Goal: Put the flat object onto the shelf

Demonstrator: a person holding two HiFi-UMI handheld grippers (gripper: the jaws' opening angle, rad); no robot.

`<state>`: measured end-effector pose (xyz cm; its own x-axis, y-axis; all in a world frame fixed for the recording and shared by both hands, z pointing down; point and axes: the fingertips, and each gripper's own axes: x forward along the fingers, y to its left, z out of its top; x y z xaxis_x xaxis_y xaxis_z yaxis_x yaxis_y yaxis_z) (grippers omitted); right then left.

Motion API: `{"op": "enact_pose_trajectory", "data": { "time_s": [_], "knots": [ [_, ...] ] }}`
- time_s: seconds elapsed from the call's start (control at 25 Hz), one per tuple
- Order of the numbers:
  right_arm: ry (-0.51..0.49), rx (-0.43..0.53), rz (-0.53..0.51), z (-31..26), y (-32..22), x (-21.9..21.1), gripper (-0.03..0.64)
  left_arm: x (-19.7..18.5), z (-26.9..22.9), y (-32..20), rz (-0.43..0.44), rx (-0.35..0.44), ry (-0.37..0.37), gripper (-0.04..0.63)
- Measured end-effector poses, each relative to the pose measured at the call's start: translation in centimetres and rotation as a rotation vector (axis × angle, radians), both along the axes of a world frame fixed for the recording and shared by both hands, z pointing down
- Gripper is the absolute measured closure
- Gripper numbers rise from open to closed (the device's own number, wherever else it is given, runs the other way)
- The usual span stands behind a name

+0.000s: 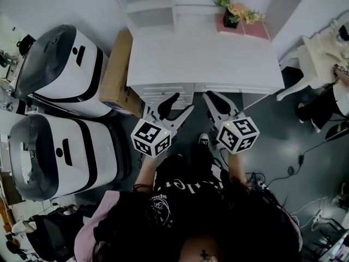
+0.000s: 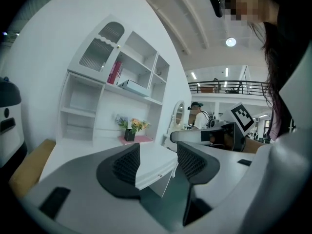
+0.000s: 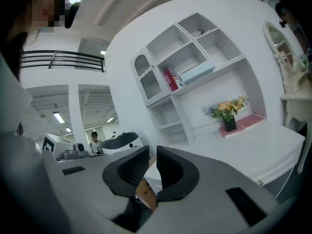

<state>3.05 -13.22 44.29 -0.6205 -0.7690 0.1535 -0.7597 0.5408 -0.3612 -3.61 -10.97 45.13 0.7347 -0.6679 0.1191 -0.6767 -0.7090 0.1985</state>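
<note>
A pink flat object (image 1: 252, 30) lies at the back right of the white desk (image 1: 202, 59), partly under a dark pot of flowers (image 1: 232, 16). It shows also in the left gripper view as the pink flat object (image 2: 140, 139) and in the right gripper view (image 3: 248, 122). The white shelf unit (image 1: 155, 7) stands along the desk's back. Both grippers hang in front of the desk's near edge, far from the object. My left gripper (image 1: 177, 107) is open and empty. My right gripper (image 1: 214, 98) is shut, its pads (image 3: 168, 167) nearly together with nothing between them.
A cardboard box (image 1: 116, 72) leans at the desk's left side. Two large white and grey machines (image 1: 60, 70) (image 1: 54, 157) stand further left. A white chair (image 1: 313, 59) is at the right, with cables (image 1: 294, 165) on the dark floor. Red books (image 3: 170, 79) and a pale box (image 3: 197, 73) occupy one shelf.
</note>
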Motion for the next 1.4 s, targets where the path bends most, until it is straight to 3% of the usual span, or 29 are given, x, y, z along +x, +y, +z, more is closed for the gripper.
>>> {"op": "enact_pose_trajectory", "data": {
  "time_s": [0.32, 0.8, 1.04, 1.4],
  "knots": [
    [0.012, -0.016, 0.046, 1.0, 7.1, -4.7, 0.541, -4.6, 0.9, 6.0, 0.065, 0.001, 0.014, 0.392],
    [0.070, 0.016, 0.069, 0.0, 12.1, -6.1, 0.541, -5.7, 0.0, 9.6, 0.101, 0.038, 0.046, 0.497],
    [0.075, 0.030, 0.081, -0.7, 13.4, -4.8, 0.541, -4.8, -1.1, 10.2, 0.099, 0.069, 0.035, 0.530],
    [0.090, 0.039, 0.077, -1.2, 16.5, -1.3, 0.541, 0.1, -2.1, 13.6, 0.146, 0.071, 0.024, 0.549]
  ]
}}
